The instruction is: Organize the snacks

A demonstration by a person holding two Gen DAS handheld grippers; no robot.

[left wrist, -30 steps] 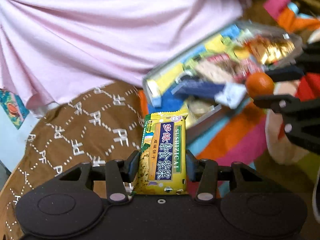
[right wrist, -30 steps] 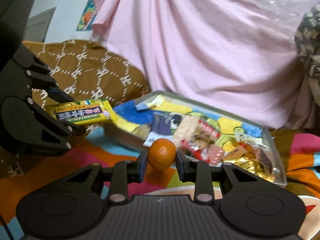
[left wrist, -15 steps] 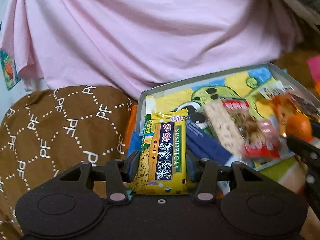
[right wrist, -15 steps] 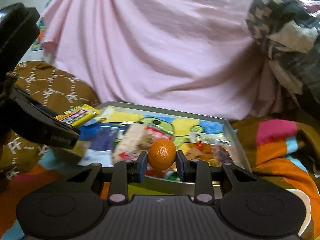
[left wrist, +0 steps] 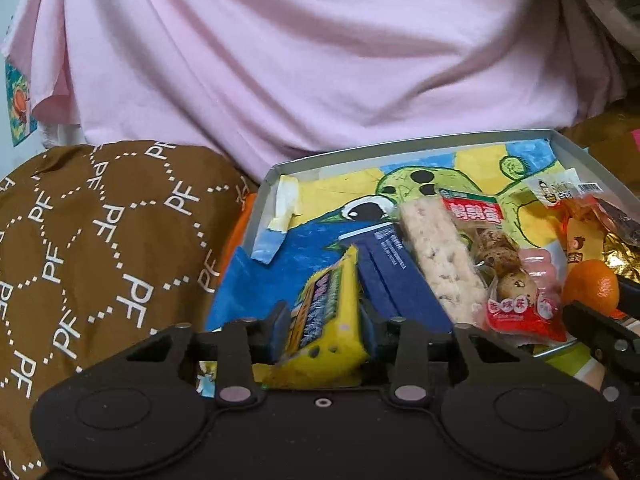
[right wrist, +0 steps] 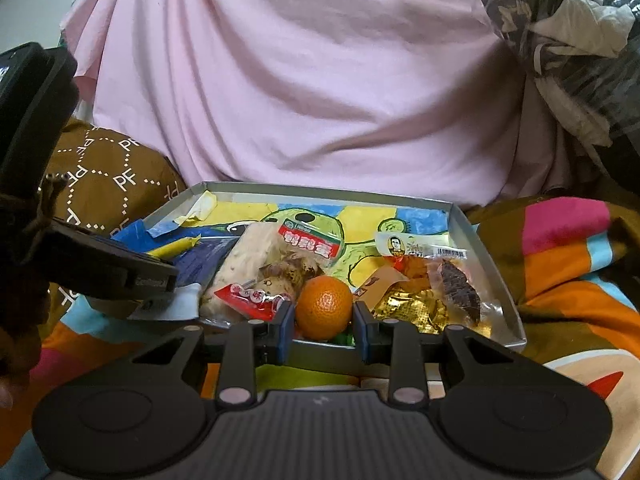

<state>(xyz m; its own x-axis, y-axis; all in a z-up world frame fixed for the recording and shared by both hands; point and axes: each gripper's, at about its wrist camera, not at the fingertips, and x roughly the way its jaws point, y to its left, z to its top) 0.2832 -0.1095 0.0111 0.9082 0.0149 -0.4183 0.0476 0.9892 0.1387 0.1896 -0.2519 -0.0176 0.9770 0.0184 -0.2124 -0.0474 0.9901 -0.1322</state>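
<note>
A grey tray (left wrist: 400, 152) with a cartoon-print bottom holds several snacks: a dark blue bar (left wrist: 392, 276), a pale rice bar (left wrist: 436, 248), a red quail-egg pack (left wrist: 516, 304) and gold packets (right wrist: 408, 308). My left gripper (left wrist: 322, 326) is shut on a yellow biscuit packet (left wrist: 324, 320), tilted over the tray's near left corner. My right gripper (right wrist: 322, 330) is shut on a small orange (right wrist: 325, 307) just over the tray's (right wrist: 472, 236) near edge. The orange also shows in the left wrist view (left wrist: 592, 286).
The tray rests on a striped, multicoloured blanket (right wrist: 568, 264). A brown patterned cushion (left wrist: 100, 248) lies to its left. Pink cloth (left wrist: 320, 60) hangs right behind it. A dark camouflage bag (right wrist: 568, 40) sits at the upper right.
Both grippers have moved in over the tray. The yellow packet has tipped from upright to tilted in my left gripper. The orange now sits among the snacks at the tray's near edge.
</note>
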